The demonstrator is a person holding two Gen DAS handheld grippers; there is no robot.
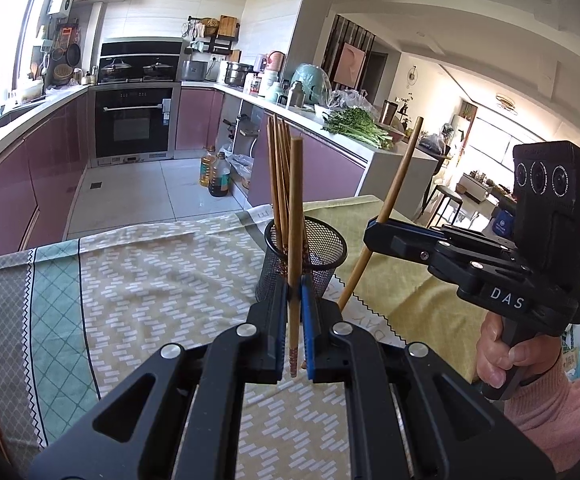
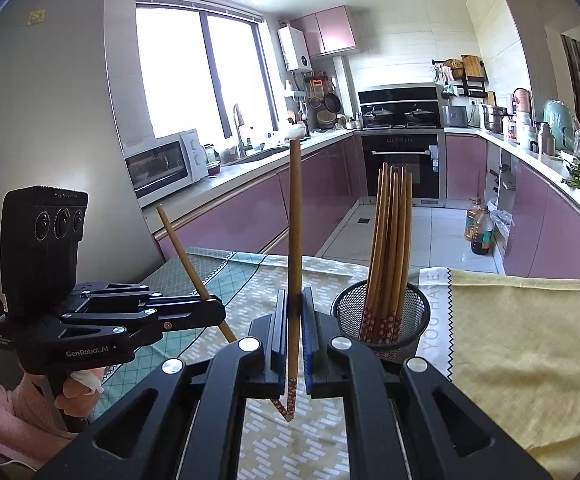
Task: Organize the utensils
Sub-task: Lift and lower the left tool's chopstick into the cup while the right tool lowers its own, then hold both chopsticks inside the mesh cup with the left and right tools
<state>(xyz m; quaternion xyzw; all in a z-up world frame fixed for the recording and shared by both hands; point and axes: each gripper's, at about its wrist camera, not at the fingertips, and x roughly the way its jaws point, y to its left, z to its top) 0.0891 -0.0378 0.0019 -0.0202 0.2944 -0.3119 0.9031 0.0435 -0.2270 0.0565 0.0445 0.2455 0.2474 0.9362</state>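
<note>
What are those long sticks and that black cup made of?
Chopsticks: probably bamboo or wood, going by the brown matte grain, with patterned red tips. Cup: looks like black metal mesh, since the see-through wire grid shows the sticks inside.

mesh cup (image 2: pixel 382 320) mouth half filled by upright chopsticks (image 2: pixel 390 240) — tablecloth (image 2: pixel 522 340) around bare.

Kitchen, daylight.
Ahead I see pink cabinets (image 2: pixel 250 216), a black oven (image 1: pixel 134 122), pale floor tiles (image 1: pixel 138 196), bright window (image 2: pixel 194 68).

Bundle of wooden chopsticks (image 2: pixel 390 248) upright in black mesh holder (image 2: pixel 382 316), two chopsticks outside
</note>
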